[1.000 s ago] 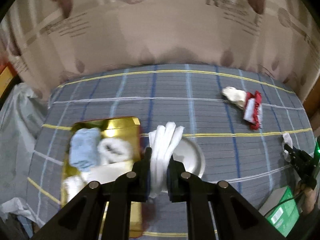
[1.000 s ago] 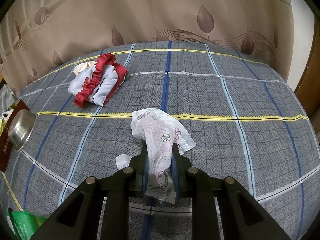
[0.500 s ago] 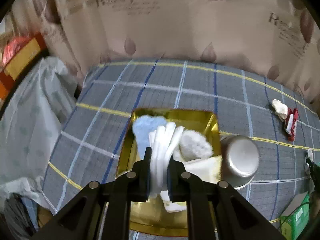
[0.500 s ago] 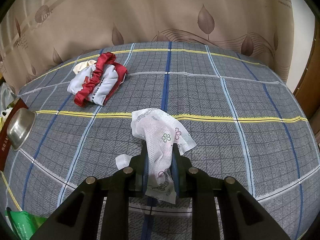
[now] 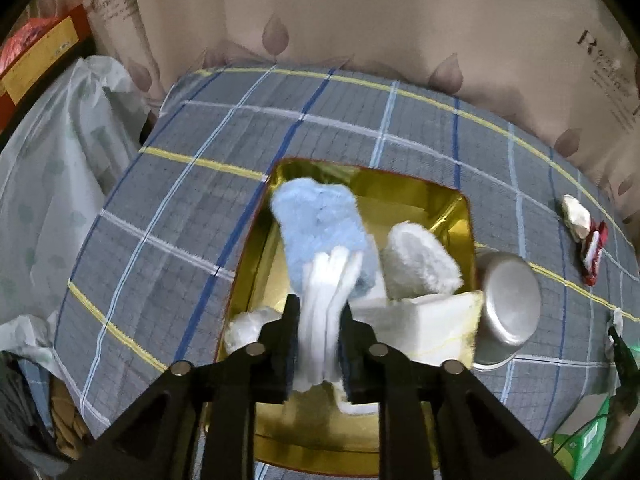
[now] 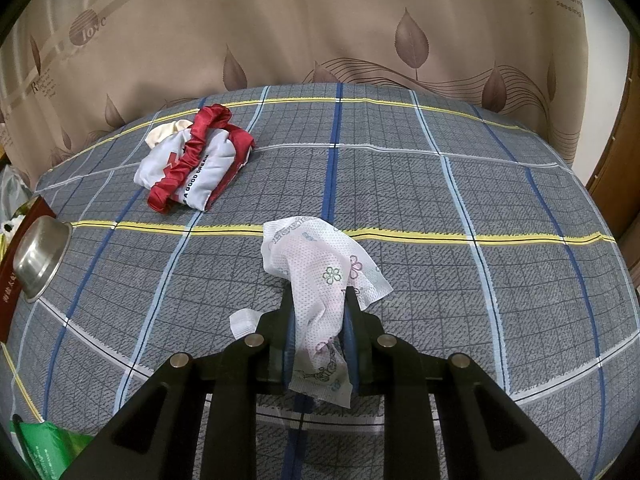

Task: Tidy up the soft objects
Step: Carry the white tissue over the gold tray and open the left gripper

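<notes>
My left gripper [image 5: 320,312] is shut on a folded white cloth [image 5: 326,300] and holds it above the gold tray [image 5: 456,208]. The tray holds a light blue fuzzy cloth [image 5: 320,224], a white fuzzy one [image 5: 420,260], a white folded pad [image 5: 432,320] and a white bundle [image 5: 248,328]. My right gripper [image 6: 318,312] is shut on a white floral wipe [image 6: 320,272] low over the checked bed cover [image 6: 440,200]. A red and white cloth bundle [image 6: 196,164] lies far left in the right wrist view; it also shows in the left wrist view [image 5: 594,248].
A steel bowl [image 5: 508,308] stands right of the tray, also in the right wrist view [image 6: 40,256]. A green packet [image 6: 36,452] lies at the near edge. A curtain [image 6: 320,20] hangs behind the bed. White plastic bags [image 5: 52,152] lie left of the bed.
My left gripper has swung left with the white cloth, from beside the bowl to over the gold tray, and come lower. The right gripper and its wipe have stayed still.
</notes>
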Demonstrator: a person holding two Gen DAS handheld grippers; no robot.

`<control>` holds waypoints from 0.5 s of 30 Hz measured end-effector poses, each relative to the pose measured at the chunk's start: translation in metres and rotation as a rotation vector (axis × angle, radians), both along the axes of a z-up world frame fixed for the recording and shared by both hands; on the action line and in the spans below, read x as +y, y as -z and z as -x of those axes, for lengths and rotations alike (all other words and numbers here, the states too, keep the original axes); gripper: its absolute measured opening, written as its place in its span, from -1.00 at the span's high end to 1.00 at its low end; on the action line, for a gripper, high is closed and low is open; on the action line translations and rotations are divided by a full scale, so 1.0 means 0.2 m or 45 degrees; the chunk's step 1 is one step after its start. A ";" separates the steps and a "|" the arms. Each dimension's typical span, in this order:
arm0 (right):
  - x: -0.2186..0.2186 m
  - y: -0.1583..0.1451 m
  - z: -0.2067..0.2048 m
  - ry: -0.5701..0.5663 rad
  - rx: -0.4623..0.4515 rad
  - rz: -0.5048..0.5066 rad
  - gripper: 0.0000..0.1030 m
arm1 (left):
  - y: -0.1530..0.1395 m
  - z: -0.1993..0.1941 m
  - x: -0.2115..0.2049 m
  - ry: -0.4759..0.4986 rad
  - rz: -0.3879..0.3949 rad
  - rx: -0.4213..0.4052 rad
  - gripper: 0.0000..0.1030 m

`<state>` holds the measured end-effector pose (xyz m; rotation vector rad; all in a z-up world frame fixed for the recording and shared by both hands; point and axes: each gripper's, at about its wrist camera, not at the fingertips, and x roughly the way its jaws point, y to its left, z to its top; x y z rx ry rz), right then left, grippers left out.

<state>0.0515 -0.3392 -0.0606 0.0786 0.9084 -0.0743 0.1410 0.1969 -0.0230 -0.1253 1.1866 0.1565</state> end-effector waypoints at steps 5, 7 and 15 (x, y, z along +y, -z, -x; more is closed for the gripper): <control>0.00 0.00 0.00 0.000 0.000 0.003 0.62 | 0.00 0.01 0.02 -0.007 0.001 -0.011 0.05; 0.00 0.00 0.00 0.000 0.000 0.004 0.62 | -0.01 0.02 0.03 -0.015 0.002 -0.018 0.05; -0.01 0.00 0.00 0.000 0.002 0.017 0.62 | -0.09 0.11 0.03 0.000 -0.059 -0.085 0.05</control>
